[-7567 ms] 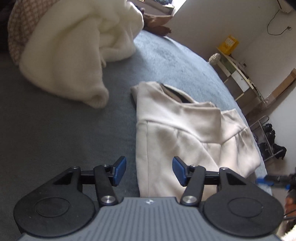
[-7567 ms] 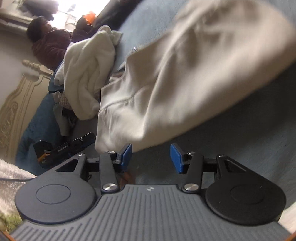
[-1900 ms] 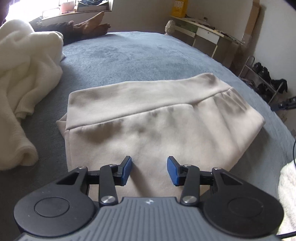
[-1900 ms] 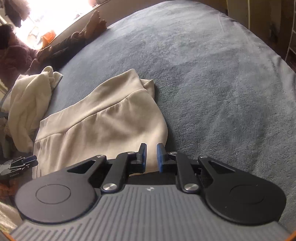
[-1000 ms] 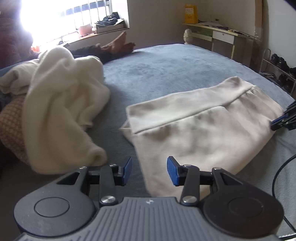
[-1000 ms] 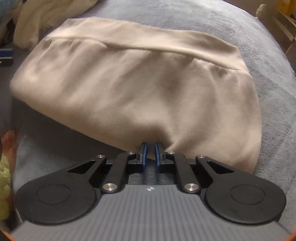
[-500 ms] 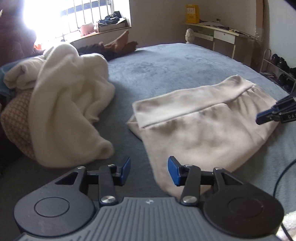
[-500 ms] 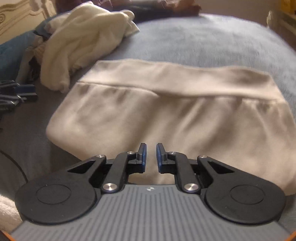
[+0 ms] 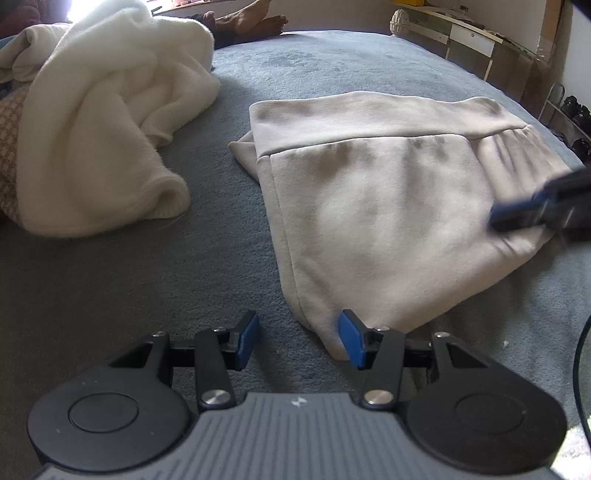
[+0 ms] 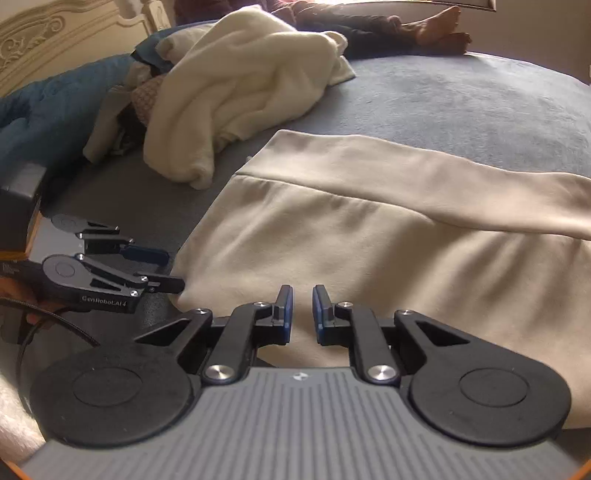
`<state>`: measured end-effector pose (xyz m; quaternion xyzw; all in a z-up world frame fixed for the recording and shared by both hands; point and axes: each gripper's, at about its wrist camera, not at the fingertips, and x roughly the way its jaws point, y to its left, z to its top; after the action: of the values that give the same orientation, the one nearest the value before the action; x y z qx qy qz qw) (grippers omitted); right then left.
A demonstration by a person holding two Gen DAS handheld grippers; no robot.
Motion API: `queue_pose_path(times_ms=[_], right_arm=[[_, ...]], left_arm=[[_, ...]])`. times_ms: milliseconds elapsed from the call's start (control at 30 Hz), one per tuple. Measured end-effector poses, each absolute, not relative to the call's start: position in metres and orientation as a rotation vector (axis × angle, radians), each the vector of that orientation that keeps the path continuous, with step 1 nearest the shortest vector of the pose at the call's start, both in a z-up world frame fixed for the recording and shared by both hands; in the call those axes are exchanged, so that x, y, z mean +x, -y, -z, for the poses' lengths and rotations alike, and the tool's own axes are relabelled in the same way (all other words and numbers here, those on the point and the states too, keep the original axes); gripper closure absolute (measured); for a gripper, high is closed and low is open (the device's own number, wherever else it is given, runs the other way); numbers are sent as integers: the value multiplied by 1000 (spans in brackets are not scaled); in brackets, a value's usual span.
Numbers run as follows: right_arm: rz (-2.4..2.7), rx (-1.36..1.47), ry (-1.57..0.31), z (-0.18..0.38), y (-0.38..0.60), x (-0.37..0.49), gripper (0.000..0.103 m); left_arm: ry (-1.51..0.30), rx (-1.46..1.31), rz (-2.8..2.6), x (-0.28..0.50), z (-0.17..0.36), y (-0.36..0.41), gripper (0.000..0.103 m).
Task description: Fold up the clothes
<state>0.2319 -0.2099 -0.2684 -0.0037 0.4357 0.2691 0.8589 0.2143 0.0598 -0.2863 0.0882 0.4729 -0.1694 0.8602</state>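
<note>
Clutter of cream blanket (image 9: 103, 122) lies beside beige garment (image 9: 388, 206); left gripper (image 9: 299, 341) wide, right gripper (image 10: 302, 310) narrowly parted, both empty.

The left wrist view is taken low over the grey-blue bedcover (image 9: 110, 280), close behind the left gripper (image 9: 299, 339), and is aimed across the near corner of the beige garment (image 9: 388, 206) toward a desk (image 9: 476, 33) at the far wall. The right wrist view is set just as low behind the right gripper (image 10: 302, 310), directly over the garment's near edge, and is faced toward the carved headboard (image 10: 55, 33). Shared by both views are the garment, the cream blanket heap (image 9: 103, 110), a person's bare feet (image 9: 255, 18), and each opposite gripper.
</note>
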Motion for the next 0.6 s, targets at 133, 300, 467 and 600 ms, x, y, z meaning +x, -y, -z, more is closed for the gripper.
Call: queue_pose_path(times_ms=[133, 300, 467, 600], right_arm=[[-566, -51, -929, 291, 201, 230, 93], [-644, -28, -850, 257, 187, 227, 91], [-702, -116, -833, 296, 154, 223, 93], [-705, -83, -870, 273, 148, 231, 91]], left_arm=[[-987, 171, 351, 216, 288, -63, 50], [-987, 146, 347, 216, 286, -69, 49], [-977, 147, 312, 216, 282, -77, 49], [-967, 130, 276, 217, 279, -88, 52]])
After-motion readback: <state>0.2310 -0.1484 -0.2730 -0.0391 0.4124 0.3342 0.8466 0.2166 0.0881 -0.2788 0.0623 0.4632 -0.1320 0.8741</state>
